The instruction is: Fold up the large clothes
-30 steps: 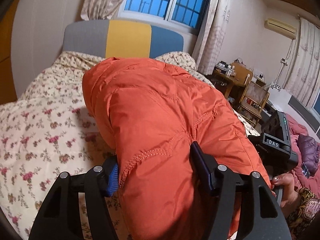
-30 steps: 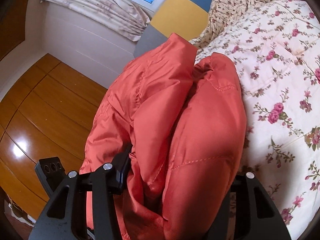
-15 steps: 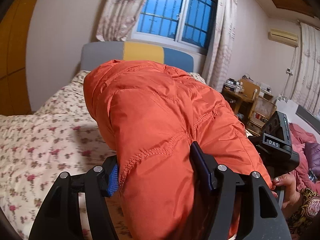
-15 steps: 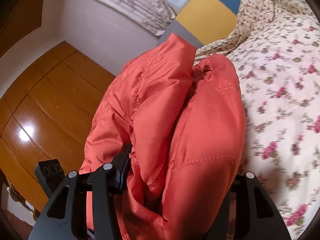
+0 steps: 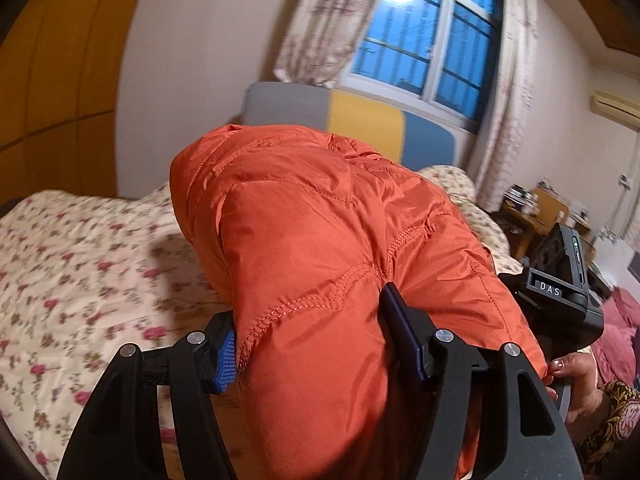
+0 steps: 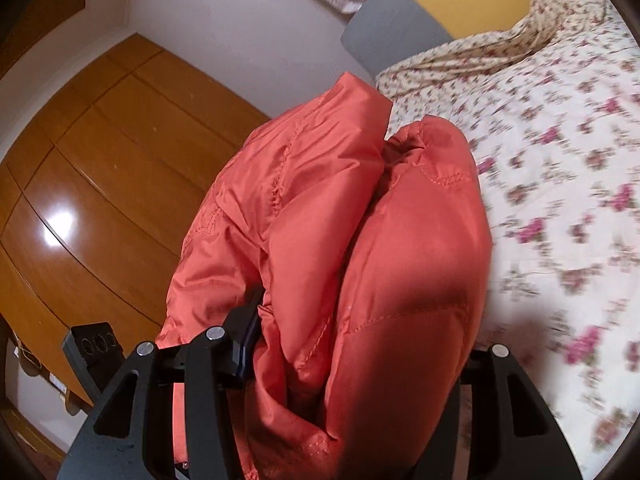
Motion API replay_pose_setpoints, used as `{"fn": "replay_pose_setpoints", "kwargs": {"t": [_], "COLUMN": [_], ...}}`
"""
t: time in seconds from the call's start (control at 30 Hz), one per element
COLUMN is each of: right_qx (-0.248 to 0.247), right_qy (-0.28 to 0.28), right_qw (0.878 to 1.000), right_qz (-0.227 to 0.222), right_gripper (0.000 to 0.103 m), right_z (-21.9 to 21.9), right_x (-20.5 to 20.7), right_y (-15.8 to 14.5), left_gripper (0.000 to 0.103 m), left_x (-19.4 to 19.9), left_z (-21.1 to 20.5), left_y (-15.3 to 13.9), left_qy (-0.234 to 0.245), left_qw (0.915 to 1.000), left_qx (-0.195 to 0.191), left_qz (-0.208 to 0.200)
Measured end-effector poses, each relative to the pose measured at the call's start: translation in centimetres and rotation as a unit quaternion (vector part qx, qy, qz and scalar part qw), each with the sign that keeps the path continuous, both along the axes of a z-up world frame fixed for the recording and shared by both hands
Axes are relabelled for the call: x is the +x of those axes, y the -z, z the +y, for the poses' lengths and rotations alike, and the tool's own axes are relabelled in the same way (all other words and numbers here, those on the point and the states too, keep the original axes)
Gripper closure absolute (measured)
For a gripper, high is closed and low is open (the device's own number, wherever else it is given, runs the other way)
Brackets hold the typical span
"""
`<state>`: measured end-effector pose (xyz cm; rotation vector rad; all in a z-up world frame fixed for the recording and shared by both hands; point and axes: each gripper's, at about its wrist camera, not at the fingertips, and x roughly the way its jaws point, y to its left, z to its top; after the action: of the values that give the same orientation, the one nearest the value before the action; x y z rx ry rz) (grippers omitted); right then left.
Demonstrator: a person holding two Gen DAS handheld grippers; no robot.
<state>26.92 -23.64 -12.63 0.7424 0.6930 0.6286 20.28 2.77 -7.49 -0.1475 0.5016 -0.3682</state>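
An orange quilted puffer jacket (image 5: pixel 320 232) fills the middle of both views and hangs lifted above the floral bed cover (image 5: pixel 80 264). My left gripper (image 5: pixel 308 340) is shut on a thick fold of the jacket, blue pads pressing both sides. My right gripper (image 6: pixel 360 344) is shut on another bunched part of the same jacket (image 6: pixel 360 240); its right finger is hidden behind the fabric. The right gripper body and the hand holding it show at the right of the left wrist view (image 5: pixel 560 292).
The bed (image 6: pixel 560 160) has a grey, yellow and blue headboard (image 5: pixel 360 120) under a curtained window (image 5: pixel 424 48). A wooden wardrobe (image 6: pixel 80 184) stands to the left. A cluttered desk and chair (image 5: pixel 536 208) stand at the far right.
Both grippers have lifted and tilted up with the jacket, away from the bed. More of the wall, window and wardrobe shows now. The grips are unchanged.
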Motion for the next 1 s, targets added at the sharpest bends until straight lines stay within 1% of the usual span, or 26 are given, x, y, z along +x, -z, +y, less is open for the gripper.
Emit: {"fn": "replay_pose_setpoints", "kwargs": {"t": [0.17,0.27,0.37,0.43,0.5,0.57,0.6,0.63,0.67,0.73,0.8,0.83,0.9,0.93,1.0], "right_qx": [-0.01,-0.019,-0.046,-0.075,-0.124,-0.156,-0.173,-0.186,-0.206,-0.238,-0.268,-0.288,-0.295,-0.288,-0.266], "right_qy": [-0.025,-0.029,-0.023,-0.013,0.015,0.046,0.06,0.069,0.083,0.102,0.11,0.118,0.123,0.126,0.127], "right_qw": [0.999,0.999,0.998,0.996,0.992,0.986,0.983,0.98,0.975,0.966,0.957,0.95,0.946,0.948,0.953], "right_qz": [0.021,0.031,0.036,0.042,0.03,0.023,0.021,0.02,0.02,0.022,0.026,0.03,0.041,0.055,0.077], "right_gripper": [0.052,0.052,0.051,0.045,0.041,0.038,0.035,0.035,0.035,0.034,0.034,0.034,0.031,0.027,0.023], "right_z": [3.7,5.3,6.6,7.2,7.0,6.5,6.3,6.2,6.1,6.3,6.8,7.2,7.3,7.0,6.2], "right_x": [3.6,4.9,5.9,5.7,5.0,4.1,3.6,3.3,2.9,2.6,2.5,2.9,3.6,4.3,5.2], "right_y": [1.6,2.7,4.0,4.6,5.1,5.3,5.3,5.3,5.4,5.5,5.6,5.6,6.2,6.8,7.8], "left_gripper": [0.04,0.04,0.039,0.036,0.029,0.022,0.022,0.02,0.015,0.009,0.009,0.009,0.008,0.008,0.008], "left_x": [1.6,2.4,2.9,3.3,3.2,2.6,2.5,2.2,1.9,1.8,2.0,2.2,3.3,3.6,4.4], "left_z": [3.4,5.0,6.0,6.1,5.9,5.4,5.4,5.2,5.0,4.6,3.8,3.7,3.5,3.5,3.5], "left_y": [1.1,1.8,3.0,4.1,4.9,5.3,5.4,5.3,5.2,5.0,5.2,5.4,6.2,6.6,7.6], "left_qy": [-0.035,-0.052,-0.062,-0.067,-0.073,-0.084,-0.088,-0.092,-0.097,-0.108,-0.11,-0.111,-0.116,-0.117,-0.113], "left_qw": [0.9992,0.9983,0.9972,0.9956,0.9943,0.9929,0.9923,0.9918,0.9914,0.9897,0.9889,0.9885,0.9867,0.9863,0.9859], "left_qx": [0.004,0.01,0.026,0.041,0.052,0.065,0.069,0.072,0.072,0.082,0.087,0.088,0.085,0.079,0.074], "left_qz": [0.017,0.025,0.034,0.052,0.058,0.053,0.052,0.052,0.05,0.044,0.048,0.052,0.075,0.085,0.098]}}
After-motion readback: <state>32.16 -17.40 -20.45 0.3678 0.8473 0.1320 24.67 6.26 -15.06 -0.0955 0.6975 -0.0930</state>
